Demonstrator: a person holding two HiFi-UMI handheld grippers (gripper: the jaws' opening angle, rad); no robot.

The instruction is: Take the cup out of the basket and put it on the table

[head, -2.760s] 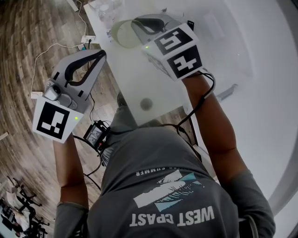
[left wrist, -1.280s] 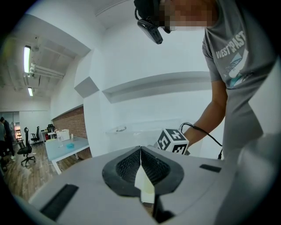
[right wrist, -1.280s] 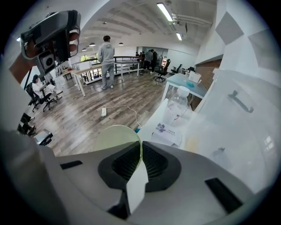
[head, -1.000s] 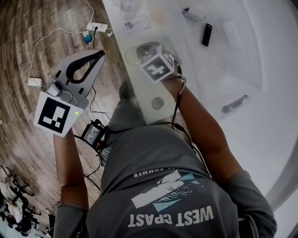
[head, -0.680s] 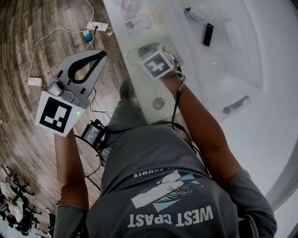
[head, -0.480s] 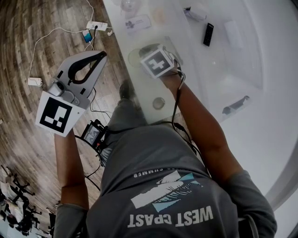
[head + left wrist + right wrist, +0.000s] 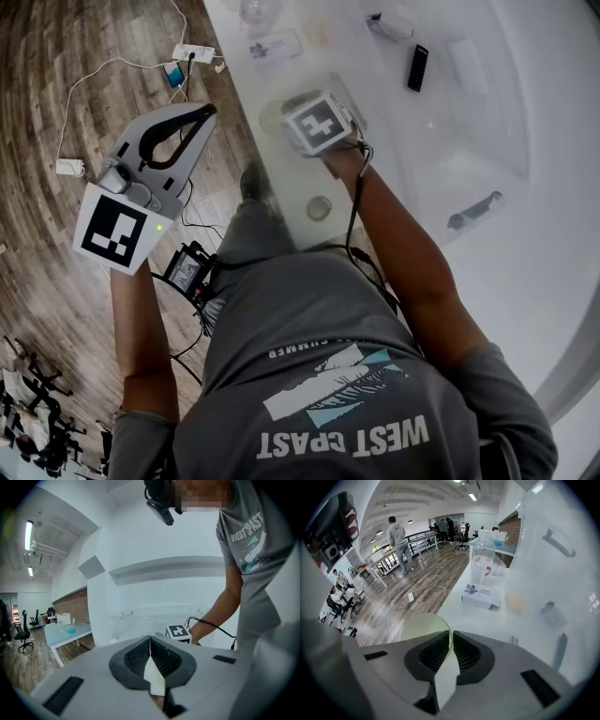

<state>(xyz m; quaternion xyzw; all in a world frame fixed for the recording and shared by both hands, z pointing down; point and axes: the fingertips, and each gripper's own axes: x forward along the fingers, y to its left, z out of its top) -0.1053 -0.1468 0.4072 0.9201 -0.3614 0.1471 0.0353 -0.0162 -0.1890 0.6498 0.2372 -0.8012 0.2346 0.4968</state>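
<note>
A white table [image 7: 291,183] runs along a wooden floor [image 7: 56,122] in an open office; the person stands at its near edge.

Closest in, the left gripper [image 7: 150,644] hangs out over the floor with its jaws pressed together on nothing. The right gripper [image 7: 451,637] is clamped on the wall of a pale green cup [image 7: 423,626], one jaw inside the rim and one outside. A few seconds ago this gripper was carried high with the cup; over the last second it has dropped to table level and barely shifted. So the cup looks out of the basket and at, or just above, the table near its edge; by my reading only the release is left.

The head view hides the grip under the marker cube, showing just a sliver of cup; the right gripper view shows the pinch on the rim plainly, though neither proves the base is touching down.

Farther along the table sit a small box [image 7: 482,596] and a clear jar [image 7: 483,559] – beyond them, people stand at desks [image 7: 398,541].
</note>
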